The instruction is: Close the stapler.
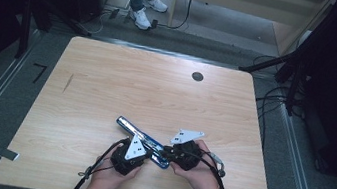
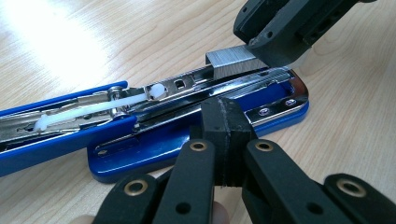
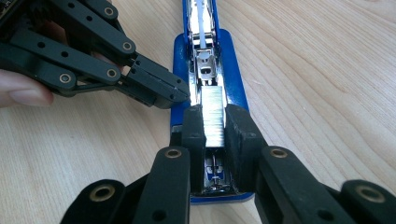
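A blue stapler (image 1: 126,126) lies opened flat near the table's front edge, its chrome magazine channel (image 3: 204,65) facing up. My right gripper (image 3: 215,122) is shut on a silver strip of staples (image 3: 214,114), which it holds over the front end of the channel. In the left gripper view the staple strip (image 2: 231,63) rests on the magazine rail under the right gripper (image 2: 266,49). My left gripper (image 2: 227,119) is shut with nothing between its jaws, and its tip presses against the side of the stapler's blue base (image 2: 140,149). From above, the left gripper (image 1: 146,154) and right gripper (image 1: 166,153) meet at the stapler's near end.
A round black grommet (image 1: 197,76) sits at the table's far right and a dark streak (image 1: 68,82) at its left. A person's legs in white shoes (image 1: 140,17) stand beyond the far edge, among floor cables and dark stands.
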Motion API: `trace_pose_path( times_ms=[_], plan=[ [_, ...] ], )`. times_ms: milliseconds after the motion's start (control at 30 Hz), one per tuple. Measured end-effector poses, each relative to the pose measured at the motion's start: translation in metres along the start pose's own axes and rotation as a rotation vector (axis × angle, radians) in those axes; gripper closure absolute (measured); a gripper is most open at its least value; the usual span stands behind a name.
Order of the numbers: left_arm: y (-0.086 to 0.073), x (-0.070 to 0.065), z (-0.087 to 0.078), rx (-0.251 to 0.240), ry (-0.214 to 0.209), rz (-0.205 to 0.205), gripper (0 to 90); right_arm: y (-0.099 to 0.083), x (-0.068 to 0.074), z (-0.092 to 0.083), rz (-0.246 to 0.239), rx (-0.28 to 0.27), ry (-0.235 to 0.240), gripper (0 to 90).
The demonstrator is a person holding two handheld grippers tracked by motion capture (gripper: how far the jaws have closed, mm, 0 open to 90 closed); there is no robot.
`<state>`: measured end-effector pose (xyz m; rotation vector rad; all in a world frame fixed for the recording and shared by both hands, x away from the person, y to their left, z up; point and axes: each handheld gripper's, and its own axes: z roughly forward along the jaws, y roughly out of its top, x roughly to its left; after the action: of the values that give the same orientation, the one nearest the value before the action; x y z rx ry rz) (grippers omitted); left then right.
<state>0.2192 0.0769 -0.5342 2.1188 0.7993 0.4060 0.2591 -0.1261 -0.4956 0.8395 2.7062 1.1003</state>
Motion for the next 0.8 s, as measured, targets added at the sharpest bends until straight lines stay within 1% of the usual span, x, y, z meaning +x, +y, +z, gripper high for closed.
trace_pose_path(
  times_ms=[400, 700, 800],
  plan=[
    [0.0000, -0.0001, -0.0001, 0.001, 0.001, 0.002, 90.0, 0.0003, -0.0002, 0.0006, 0.012, -0.003, 0.003, 79.3],
    [0.0000, -0.0001, 0.0000, 0.001, 0.001, 0.001, 90.0, -0.0001, 0.0003, -0.0004, 0.004, 0.004, 0.010, 79.4],
    [0.0000, -0.0001, 0.0000, 0.001, 0.001, 0.002, 90.0, 0.0006, 0.0013, -0.0009, 0.002, 0.015, 0.006, 79.4]
  ],
)
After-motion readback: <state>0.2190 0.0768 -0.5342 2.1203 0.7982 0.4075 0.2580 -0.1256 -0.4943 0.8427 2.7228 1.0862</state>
